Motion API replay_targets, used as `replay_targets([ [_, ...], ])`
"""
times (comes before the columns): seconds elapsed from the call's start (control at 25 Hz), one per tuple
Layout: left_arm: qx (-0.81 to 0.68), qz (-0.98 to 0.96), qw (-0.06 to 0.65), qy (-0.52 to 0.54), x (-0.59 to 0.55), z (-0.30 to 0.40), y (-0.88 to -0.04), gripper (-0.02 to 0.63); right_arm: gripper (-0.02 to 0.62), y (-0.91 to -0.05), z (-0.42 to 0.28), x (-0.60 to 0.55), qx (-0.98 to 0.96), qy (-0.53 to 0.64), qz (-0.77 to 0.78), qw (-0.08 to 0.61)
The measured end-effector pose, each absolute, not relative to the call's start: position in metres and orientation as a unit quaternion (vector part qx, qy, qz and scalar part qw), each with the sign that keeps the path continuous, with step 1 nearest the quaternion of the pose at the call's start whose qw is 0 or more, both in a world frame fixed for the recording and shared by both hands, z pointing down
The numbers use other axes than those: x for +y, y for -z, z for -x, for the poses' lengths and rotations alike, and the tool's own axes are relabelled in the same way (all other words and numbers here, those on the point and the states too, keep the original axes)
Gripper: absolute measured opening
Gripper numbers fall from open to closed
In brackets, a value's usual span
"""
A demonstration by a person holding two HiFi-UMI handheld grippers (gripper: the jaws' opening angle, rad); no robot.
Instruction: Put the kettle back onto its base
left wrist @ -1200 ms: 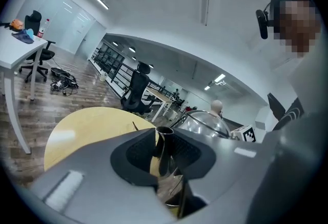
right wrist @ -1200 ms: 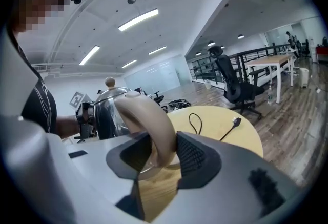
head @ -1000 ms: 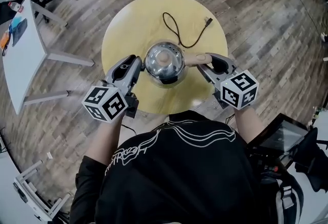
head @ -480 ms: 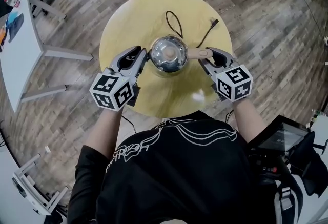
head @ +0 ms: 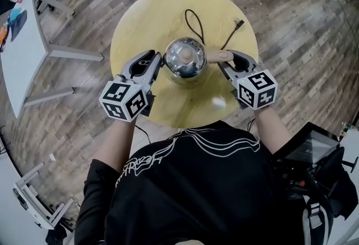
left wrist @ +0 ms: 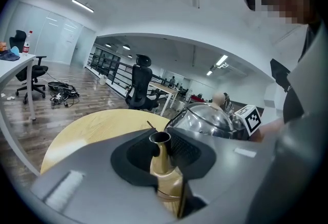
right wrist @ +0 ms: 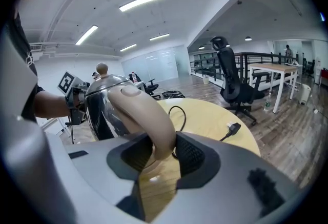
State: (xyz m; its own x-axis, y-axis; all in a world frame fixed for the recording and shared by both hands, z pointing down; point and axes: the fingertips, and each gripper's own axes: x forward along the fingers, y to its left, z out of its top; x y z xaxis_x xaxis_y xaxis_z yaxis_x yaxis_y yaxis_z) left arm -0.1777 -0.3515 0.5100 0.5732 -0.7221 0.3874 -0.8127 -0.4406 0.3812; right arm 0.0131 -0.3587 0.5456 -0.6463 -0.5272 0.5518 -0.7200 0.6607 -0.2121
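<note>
A shiny steel kettle (head: 184, 58) with a wooden lid knob stands over the middle of the round yellow table (head: 146, 19). My left gripper (head: 159, 62) is shut on its gold spout (left wrist: 161, 159), which stands upright between the jaws. My right gripper (head: 223, 60) is shut on the beige handle (right wrist: 148, 115), beside the steel body (right wrist: 102, 105). The kettle hides its base from above. A black cord (head: 193, 22) runs out from behind it to a plug (head: 239, 23).
A white desk (head: 17, 53) stands on the wood floor to the left, with office chairs beyond the table's far edge. The person's body is close against the table's near edge. Bare tabletop lies around the kettle.
Both grippers have sunk toward the tabletop with the kettle between them and moved slightly away from the body. Over the last half second they barely move. Both grips are unchanged.
</note>
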Motion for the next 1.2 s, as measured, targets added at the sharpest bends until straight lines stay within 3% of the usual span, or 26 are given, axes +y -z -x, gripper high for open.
replay_targets([
  [0.56, -0.462, -0.842, 0.271, -0.068, -0.35, 0.18, -0.514, 0.075, 0.147, -0.55, -0.009, -0.362, -0.881, -0.192, -0.375, 0.215],
  [0.64, -0.468, -0.834, 0.287, -0.054, -0.349, 0.184, -0.517, 0.11, 0.166, -0.551, -0.009, -0.36, -0.879, -0.203, -0.374, 0.216],
  [0.76, -0.481, -0.817, 0.317, -0.034, -0.346, 0.197, -0.521, 0.222, 0.2, -0.552, -0.016, -0.357, -0.871, -0.201, -0.39, 0.223],
  [1.2, -0.438, -0.842, 0.315, -0.02, -0.271, 0.181, -0.494, 0.224, 0.209, -0.51, -0.019, -0.285, -0.88, -0.217, -0.388, 0.17],
])
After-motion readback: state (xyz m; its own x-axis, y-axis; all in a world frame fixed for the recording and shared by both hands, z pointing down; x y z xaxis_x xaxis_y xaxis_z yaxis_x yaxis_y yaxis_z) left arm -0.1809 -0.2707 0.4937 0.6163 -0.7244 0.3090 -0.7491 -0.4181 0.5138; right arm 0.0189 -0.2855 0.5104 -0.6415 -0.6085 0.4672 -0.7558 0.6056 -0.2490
